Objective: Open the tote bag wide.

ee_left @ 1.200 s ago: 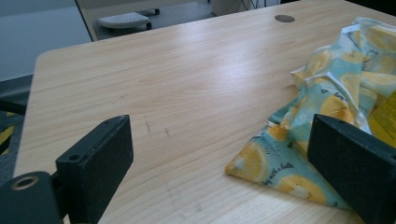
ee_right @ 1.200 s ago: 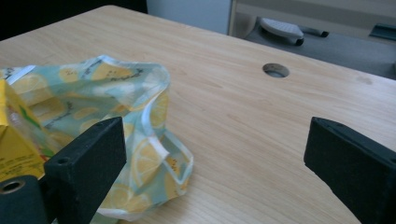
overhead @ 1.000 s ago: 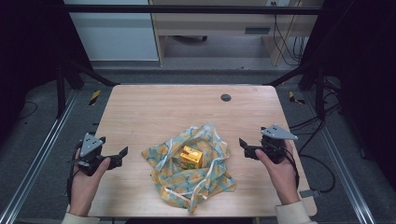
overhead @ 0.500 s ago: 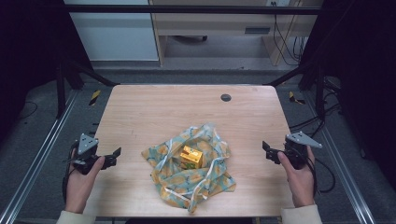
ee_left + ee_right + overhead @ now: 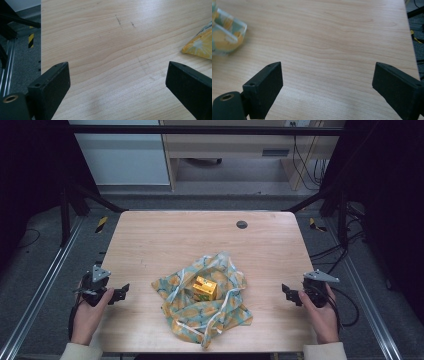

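Your wooden table (image 5: 165, 235) carries a patterned cloth (image 5: 220, 317), yellow and pale teal with white bands, lying crumpled and spread just below the table's centre. On the cloth, near its middle, sits a small yellow box (image 5: 204, 288); the folds rise around it at twelve and three o'clock but leave its top bare. A dark round cap (image 5: 242, 224) is set into the tabletop at about one o'clock from the cloth, well apart from it.

Your left gripper (image 5: 121, 293) sits at nine o'clock from the cloth, over the table's left edge, its jaws pointing toward three o'clock. In the left gripper view the two black jaws stand wide apart with bare wood between them, gripping nothing and touching nothing; a yellow corner of the cloth (image 5: 200, 42) lies beyond the right-hand jaw, near but apart. Your left hand (image 5: 90, 312) wraps the body from below, forearm running in from six o'clock.

Your right gripper (image 5: 288, 293) sits at three o'clock from the cloth, near the table's right edge, jaws aimed toward nine o'clock. In the right gripper view its jaws are likewise spread wide over bare wood and hold nothing, with a fold of the cloth (image 5: 224, 35) lying off at ten o'clock. Your right hand (image 5: 320, 312) grips it from below, wrist straight
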Demonstrator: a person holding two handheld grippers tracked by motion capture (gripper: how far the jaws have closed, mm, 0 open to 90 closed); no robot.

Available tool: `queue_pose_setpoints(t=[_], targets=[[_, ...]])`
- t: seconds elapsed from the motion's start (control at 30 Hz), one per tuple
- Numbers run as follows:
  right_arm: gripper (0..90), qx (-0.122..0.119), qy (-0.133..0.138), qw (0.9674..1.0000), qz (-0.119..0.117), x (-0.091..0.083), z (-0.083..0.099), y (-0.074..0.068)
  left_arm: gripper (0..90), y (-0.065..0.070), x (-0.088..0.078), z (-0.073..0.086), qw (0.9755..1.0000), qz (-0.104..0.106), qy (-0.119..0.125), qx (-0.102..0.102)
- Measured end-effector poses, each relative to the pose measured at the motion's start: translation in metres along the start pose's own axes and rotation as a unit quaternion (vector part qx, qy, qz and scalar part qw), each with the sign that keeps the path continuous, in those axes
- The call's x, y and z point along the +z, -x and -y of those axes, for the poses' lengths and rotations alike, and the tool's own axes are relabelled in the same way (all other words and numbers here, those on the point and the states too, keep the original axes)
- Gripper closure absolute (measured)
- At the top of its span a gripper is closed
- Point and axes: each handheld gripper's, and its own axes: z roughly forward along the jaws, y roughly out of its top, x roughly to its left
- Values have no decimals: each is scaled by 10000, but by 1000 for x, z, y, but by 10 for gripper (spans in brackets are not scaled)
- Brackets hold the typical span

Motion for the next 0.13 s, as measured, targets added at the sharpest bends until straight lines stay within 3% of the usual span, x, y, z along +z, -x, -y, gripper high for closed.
queue_pose_setpoints(t=[0.13], targets=[[94,-113,-1,9999,-52,3,0,-4,58,3,1,-1,10000,11,-2,29]])
